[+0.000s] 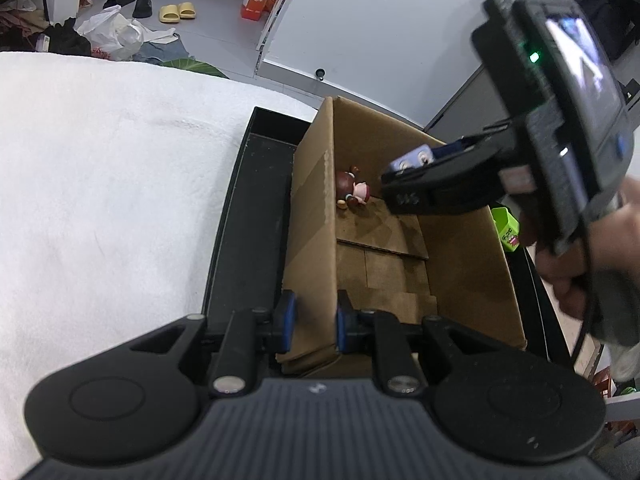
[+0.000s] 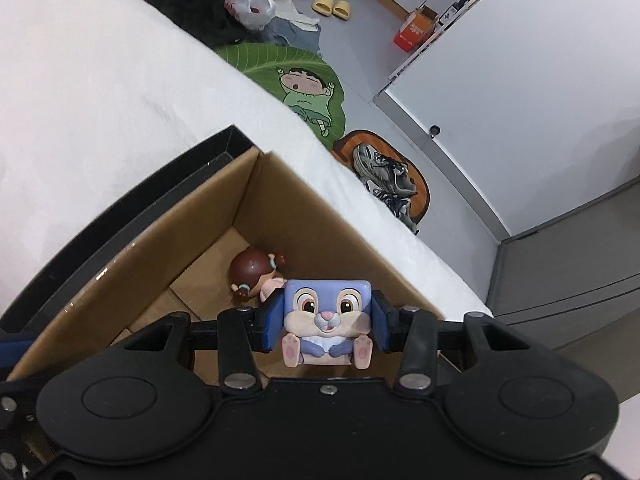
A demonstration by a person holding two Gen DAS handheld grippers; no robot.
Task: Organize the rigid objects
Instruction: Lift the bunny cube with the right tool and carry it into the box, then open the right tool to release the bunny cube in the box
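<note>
We keep the left gripper (image 1: 314, 322) clamped on the cardboard box (image 1: 472, 264) wall; the right gripper (image 2: 326, 320), grasping the bunny figure (image 2: 327, 316), should lower it just short of the doll figure (image 2: 256, 276) lying ahead; then release.

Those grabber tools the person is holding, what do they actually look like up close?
Each is matte black plastic. The left gripper and right gripper have two short fingers faced with blue pads, driven by black link bars with silver pivot pins, above two round discs and a ribbed body. Seen from outside, the right one carries a small screen, a green light and a trailing black cable.
</note>
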